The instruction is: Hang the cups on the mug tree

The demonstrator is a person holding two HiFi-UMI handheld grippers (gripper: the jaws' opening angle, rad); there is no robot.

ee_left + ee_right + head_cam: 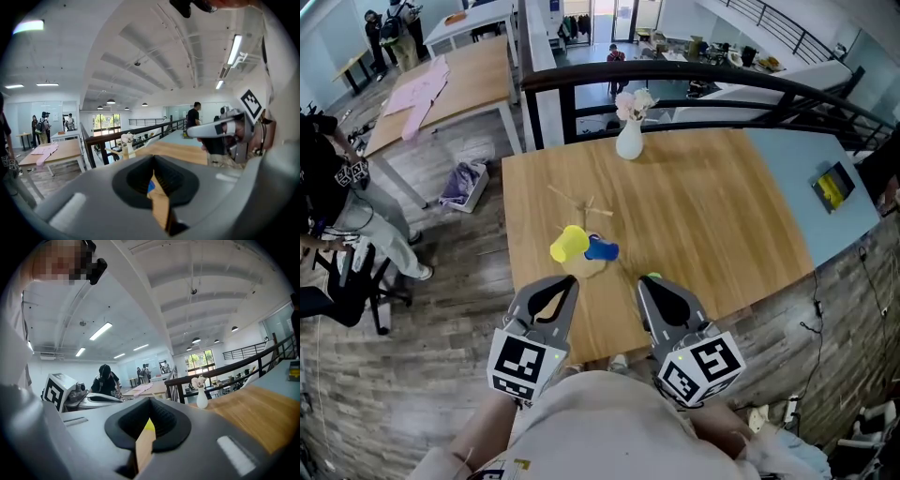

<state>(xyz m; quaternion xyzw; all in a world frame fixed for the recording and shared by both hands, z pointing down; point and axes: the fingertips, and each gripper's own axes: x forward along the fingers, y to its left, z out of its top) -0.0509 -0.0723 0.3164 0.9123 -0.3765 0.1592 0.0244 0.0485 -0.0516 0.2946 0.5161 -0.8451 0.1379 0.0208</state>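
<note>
both tongs together, nothing in them: left gripper (570,281), right gripper (643,283) low over near table (722,216) edge. yellow cup (569,244), blue cup (602,249) at mug tree (581,208), we judge hung. green cup (653,277) just beside right tip. next: we open right, clamp green cup rim.

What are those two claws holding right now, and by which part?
Nothing is held. The left gripper and the right gripper are both shut and empty; the yellow cup and the blue cup are beyond them, untouched.
</note>
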